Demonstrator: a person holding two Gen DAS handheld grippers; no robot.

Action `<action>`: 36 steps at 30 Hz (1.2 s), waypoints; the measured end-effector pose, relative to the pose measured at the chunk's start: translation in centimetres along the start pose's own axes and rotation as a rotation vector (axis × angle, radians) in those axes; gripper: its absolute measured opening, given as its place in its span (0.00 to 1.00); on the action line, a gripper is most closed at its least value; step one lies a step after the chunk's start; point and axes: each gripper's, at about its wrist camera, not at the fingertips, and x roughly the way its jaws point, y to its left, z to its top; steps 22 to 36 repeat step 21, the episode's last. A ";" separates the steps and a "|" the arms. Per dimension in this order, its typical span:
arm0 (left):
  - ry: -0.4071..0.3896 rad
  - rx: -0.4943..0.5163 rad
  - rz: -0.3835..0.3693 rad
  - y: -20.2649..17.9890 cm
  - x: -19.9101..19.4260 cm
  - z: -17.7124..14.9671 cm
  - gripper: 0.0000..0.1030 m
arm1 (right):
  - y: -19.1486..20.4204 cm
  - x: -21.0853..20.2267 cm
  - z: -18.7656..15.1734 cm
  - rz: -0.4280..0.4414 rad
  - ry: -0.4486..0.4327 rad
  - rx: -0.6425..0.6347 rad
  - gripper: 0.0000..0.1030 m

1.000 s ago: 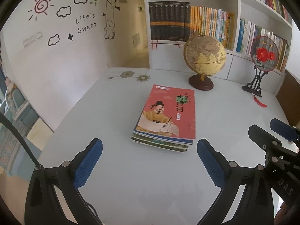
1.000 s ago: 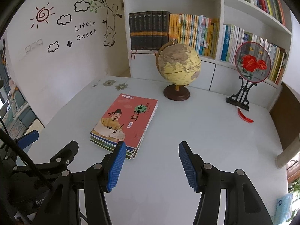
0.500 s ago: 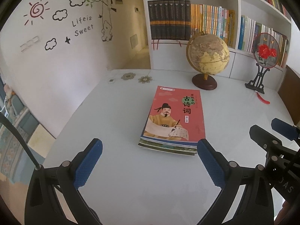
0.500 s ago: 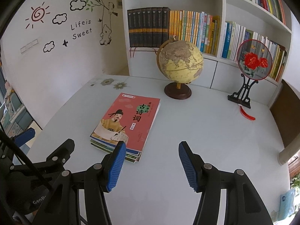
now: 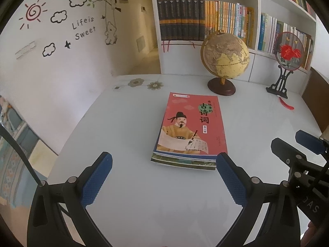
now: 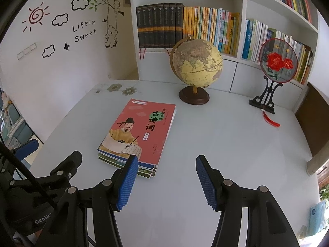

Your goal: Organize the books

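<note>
The stack of books (image 5: 190, 131) is seen nearer to both claws than a second ago. Its near edge is now reached by the tips of the left claw (image 5: 163, 175), and overlapped by the right claw (image 6: 166, 180)'s left pad.

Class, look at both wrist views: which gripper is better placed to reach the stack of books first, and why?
Probably the left gripper: the stack of books lies straight ahead between its open fingers. From the right gripper, also open, the stack sits off to its left side.
</note>
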 end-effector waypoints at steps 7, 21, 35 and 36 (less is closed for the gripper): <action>0.004 0.007 -0.001 0.2 0.2 -0.1 0.98 | 0.2 0.4 -0.1 -0.006 0.009 0.007 0.55; -0.037 0.018 0.047 1.0 0.1 0.0 0.98 | 1.4 1.0 -0.2 0.000 0.022 -0.009 0.55; -0.037 0.018 0.047 1.0 0.1 0.0 0.98 | 1.4 1.0 -0.2 0.000 0.022 -0.009 0.55; -0.037 0.018 0.047 1.0 0.1 0.0 0.98 | 1.4 1.0 -0.2 0.000 0.022 -0.009 0.55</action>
